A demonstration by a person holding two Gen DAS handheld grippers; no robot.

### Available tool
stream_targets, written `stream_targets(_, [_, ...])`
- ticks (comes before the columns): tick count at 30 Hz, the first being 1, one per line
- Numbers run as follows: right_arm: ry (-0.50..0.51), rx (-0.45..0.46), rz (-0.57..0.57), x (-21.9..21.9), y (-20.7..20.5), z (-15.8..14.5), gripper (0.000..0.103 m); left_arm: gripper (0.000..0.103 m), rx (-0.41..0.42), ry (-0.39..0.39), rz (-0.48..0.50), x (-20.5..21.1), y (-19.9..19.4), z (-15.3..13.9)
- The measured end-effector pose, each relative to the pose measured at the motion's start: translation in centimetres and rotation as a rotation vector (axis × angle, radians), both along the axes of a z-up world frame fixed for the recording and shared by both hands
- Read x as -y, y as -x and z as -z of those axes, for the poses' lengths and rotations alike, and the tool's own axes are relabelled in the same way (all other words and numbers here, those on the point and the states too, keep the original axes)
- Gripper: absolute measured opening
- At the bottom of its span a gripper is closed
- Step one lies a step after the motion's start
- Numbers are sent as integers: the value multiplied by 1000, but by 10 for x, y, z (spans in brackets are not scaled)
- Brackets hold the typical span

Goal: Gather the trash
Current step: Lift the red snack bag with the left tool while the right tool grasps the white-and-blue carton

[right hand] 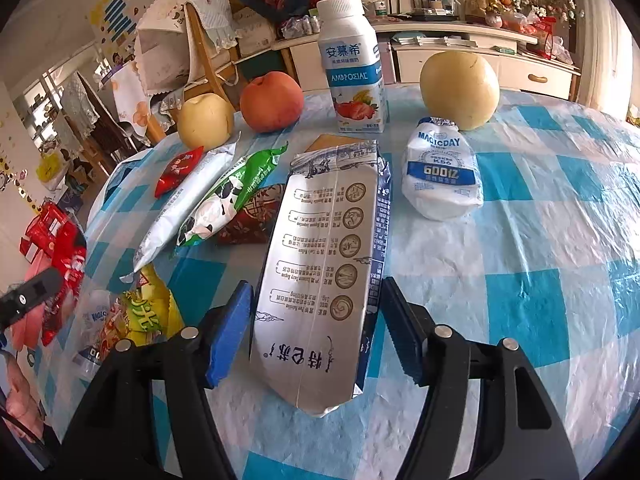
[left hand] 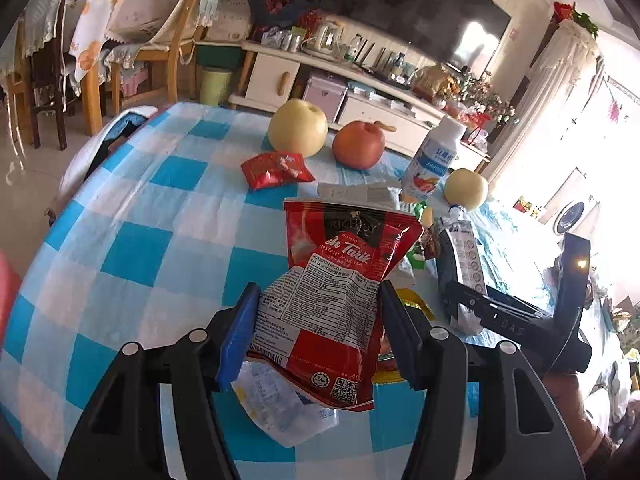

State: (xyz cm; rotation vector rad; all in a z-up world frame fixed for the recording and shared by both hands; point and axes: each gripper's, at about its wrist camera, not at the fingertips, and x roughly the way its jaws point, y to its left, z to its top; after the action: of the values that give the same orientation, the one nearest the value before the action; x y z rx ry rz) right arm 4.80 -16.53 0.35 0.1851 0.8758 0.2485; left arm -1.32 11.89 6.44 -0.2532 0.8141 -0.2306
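Note:
In the left wrist view my left gripper (left hand: 318, 312) is shut on a red instant milk tea packet (left hand: 344, 280), which stands upright between the pads, raised off the checked tablecloth (left hand: 132, 248). A clear crumpled wrapper (left hand: 280, 404) shows just beneath it; whether it is held too, I cannot tell. In the right wrist view my right gripper (right hand: 318, 308) straddles a flattened silver milk carton (right hand: 328, 248) lying lengthwise on the cloth, its pads against both long edges. The same carton (left hand: 470, 252) appears at the right of the left view.
Two pears (right hand: 460, 88) (right hand: 206, 120), an apple (right hand: 272, 100) and a yogurt bottle (right hand: 354, 68) stand at the back. Loose wrappers lie left of the carton: green (right hand: 236, 196), white (right hand: 180, 208), yellow (right hand: 148, 312), small red (left hand: 276, 170). A white pouch (right hand: 440, 176) lies on the right.

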Motion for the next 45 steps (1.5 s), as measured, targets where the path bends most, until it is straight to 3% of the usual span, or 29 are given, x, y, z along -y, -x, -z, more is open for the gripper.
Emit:
stream_targets(12, [-48, 23, 28, 15, 20, -7, 61, 60, 30, 30, 60, 6, 2, -6])
stream_targets(25, [-106, 88, 57, 10, 41, -24, 59, 60, 75, 43, 0, -16, 11, -22])
stream_targets(26, [-103, 96, 61, 9, 43, -26, 49, 60, 81, 47, -5, -18, 11, -24])
stream_targets(27, [-97, 94, 68, 8, 43, -27, 24, 60, 86, 53, -12, -22, 12, -26])
stream_targets(33, [-111, 63, 97, 8, 44, -16, 24, 60, 99, 66, -46, -35, 15, -32])
stream_targets(35, [-117, 55, 102, 8, 42, -16, 25, 60, 98, 74, -55, -39, 16, -33])
stream_targets(36, [-100, 55, 112, 7, 42, -17, 32, 60, 98, 75, -60, -41, 16, -33])
stream_targets(40, [-75, 48, 109, -4, 43, -16, 74, 60, 102, 78, -85, -48, 17, -36])
stream_targets(45, [-25, 4, 109, -18, 33, -3, 79, 60, 107, 86, -107, -56, 19, -37])
